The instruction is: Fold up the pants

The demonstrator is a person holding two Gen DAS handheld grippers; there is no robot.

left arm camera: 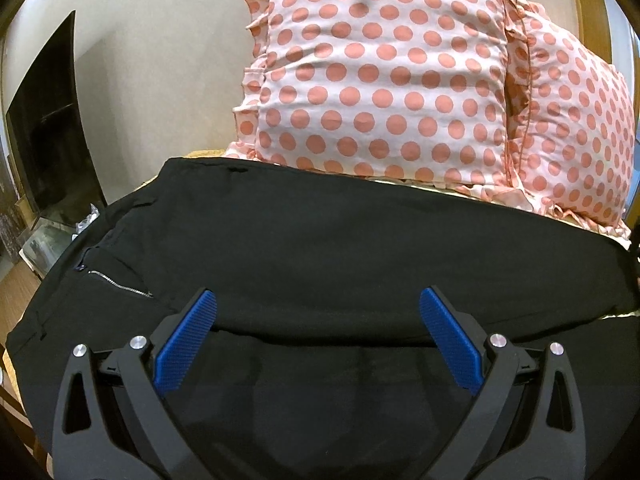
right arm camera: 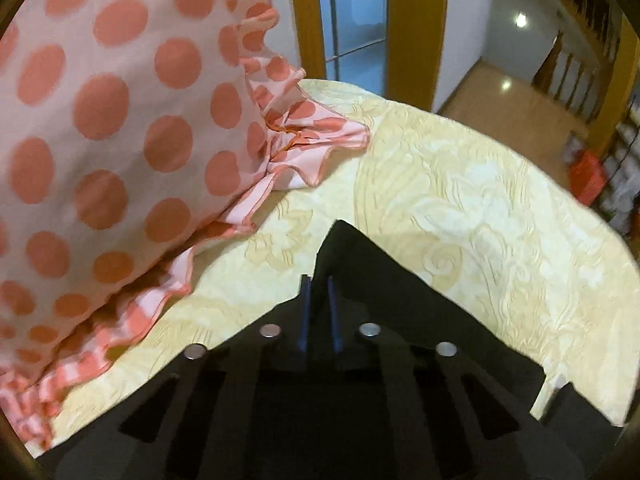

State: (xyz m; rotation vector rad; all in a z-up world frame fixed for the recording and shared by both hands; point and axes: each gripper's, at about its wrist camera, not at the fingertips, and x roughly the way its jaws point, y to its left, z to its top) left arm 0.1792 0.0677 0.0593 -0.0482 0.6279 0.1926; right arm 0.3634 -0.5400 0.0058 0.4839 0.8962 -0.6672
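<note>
Black pants [left arm camera: 320,248] lie spread across the bed in the left wrist view, with a zipped pocket [left arm camera: 120,285] at the left and a folded edge running across just past the fingers. My left gripper [left arm camera: 318,300] is open, its blue pads [left arm camera: 188,344] wide apart above the pants, holding nothing. In the right wrist view my right gripper [right arm camera: 319,280] is shut on a corner of the pants [right arm camera: 352,256], which rises to a point between the narrow blue pads over the bedspread.
Two white pillows with pink dots [left arm camera: 380,72] [right arm camera: 100,128] lean at the head of the bed. A cream patterned bedspread [right arm camera: 460,200] covers the bed. A dark TV screen [left arm camera: 48,128] stands at the left. A wooden door frame [right arm camera: 416,28] and floor lie beyond the bed edge.
</note>
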